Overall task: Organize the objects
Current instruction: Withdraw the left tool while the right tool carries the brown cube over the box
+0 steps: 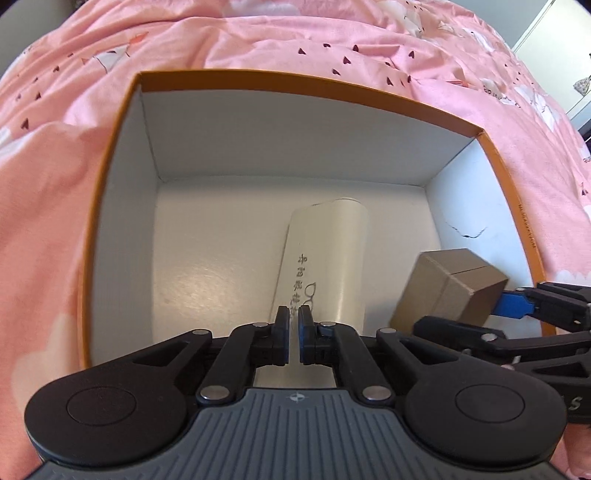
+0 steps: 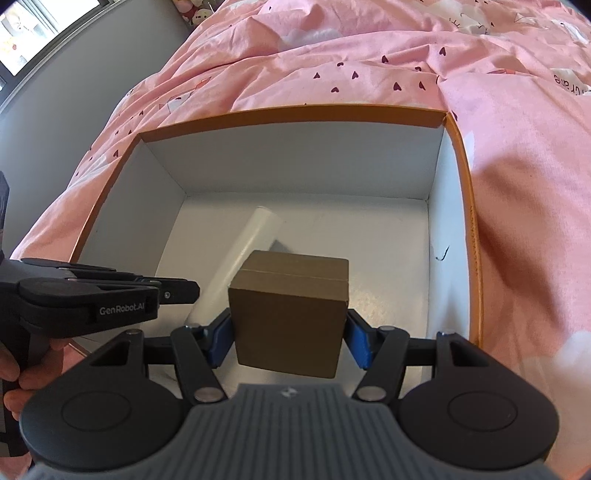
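Observation:
An open box with an orange rim (image 1: 306, 79) and white inside lies on a pink bedspread; its rim also shows in the right wrist view (image 2: 295, 112). A cream flat case with printed characters (image 1: 328, 254) lies on the box floor, also seen in the right wrist view (image 2: 243, 254). My left gripper (image 1: 294, 325) hovers over the case's near end, jaws nearly closed with a thin gap and nothing between them. My right gripper (image 2: 288, 332) is shut on a small brown cardboard box (image 2: 291, 314), held above the box floor at the right; that brown box also shows in the left wrist view (image 1: 443, 291).
The pink bedspread (image 1: 55, 192) with small heart prints surrounds the box on all sides. A grey wall and a window (image 2: 33, 33) lie beyond the bed at the left. A small crack marks the box's right inner wall (image 1: 467, 232).

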`<act>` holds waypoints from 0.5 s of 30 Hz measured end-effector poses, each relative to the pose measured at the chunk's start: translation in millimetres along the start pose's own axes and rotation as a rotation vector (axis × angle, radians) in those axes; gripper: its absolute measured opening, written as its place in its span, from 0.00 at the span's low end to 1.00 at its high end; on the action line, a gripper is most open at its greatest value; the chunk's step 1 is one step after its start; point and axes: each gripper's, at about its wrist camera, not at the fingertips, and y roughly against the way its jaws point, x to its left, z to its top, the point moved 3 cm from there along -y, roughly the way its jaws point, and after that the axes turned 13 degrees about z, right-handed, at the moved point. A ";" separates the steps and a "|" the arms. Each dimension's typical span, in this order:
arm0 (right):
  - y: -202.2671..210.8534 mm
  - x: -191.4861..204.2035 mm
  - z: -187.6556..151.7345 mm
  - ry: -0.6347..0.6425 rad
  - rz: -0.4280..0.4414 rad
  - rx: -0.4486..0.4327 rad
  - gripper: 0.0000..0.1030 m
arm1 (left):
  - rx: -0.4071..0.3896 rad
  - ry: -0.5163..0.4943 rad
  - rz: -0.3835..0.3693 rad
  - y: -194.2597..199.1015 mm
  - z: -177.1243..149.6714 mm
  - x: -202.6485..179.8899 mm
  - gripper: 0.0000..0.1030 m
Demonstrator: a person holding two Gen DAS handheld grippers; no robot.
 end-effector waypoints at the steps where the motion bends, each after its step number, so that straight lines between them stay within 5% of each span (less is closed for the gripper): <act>1: -1.5 0.2 0.0 0.005 -0.001 0.008 0.62 | -0.008 0.004 -0.005 1.6 0.0 -0.2 0.05; 10: -18.2 -5.9 10.3 0.039 -0.075 0.114 0.62 | -0.138 0.004 0.087 42.9 12.7 19.5 0.08; 15: -32.0 -10.6 21.4 0.079 -0.139 0.173 0.62 | -0.137 -0.009 0.102 45.4 18.6 27.4 0.09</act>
